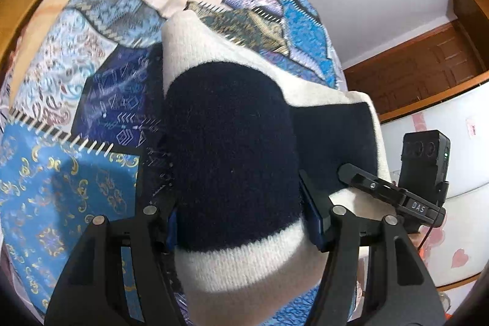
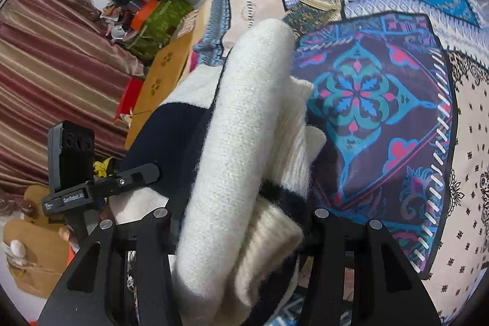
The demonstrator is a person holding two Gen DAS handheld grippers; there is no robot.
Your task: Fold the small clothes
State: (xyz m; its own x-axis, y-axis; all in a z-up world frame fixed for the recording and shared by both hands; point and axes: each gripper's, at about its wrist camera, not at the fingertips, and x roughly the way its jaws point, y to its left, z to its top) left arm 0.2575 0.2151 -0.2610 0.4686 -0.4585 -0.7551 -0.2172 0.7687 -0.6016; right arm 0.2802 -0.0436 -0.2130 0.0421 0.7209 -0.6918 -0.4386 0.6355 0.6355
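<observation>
A folded knit sweater, cream with navy bands [image 1: 232, 148], is held between both grippers above a patchwork bedspread [image 1: 55, 173]. My left gripper [image 1: 241, 219] is shut on one end of the sweater, its navy part bulging between the fingers. My right gripper [image 2: 241, 222] is shut on the other end, where a thick cream fold [image 2: 241, 124] fills the jaws. In the left wrist view the right gripper's finger [image 1: 366, 182] presses on the sweater's far edge. In the right wrist view the left gripper's finger [image 2: 137, 173] shows at the left, against the navy part.
The patchwork bedspread [image 2: 382, 100] covers the bed under the sweater. A cardboard box [image 2: 165, 72] and a pile of clutter [image 2: 143, 11] stand beside striped curtains [image 2: 52, 66]. A wooden door [image 1: 421, 66] and white wall are at the right in the left wrist view.
</observation>
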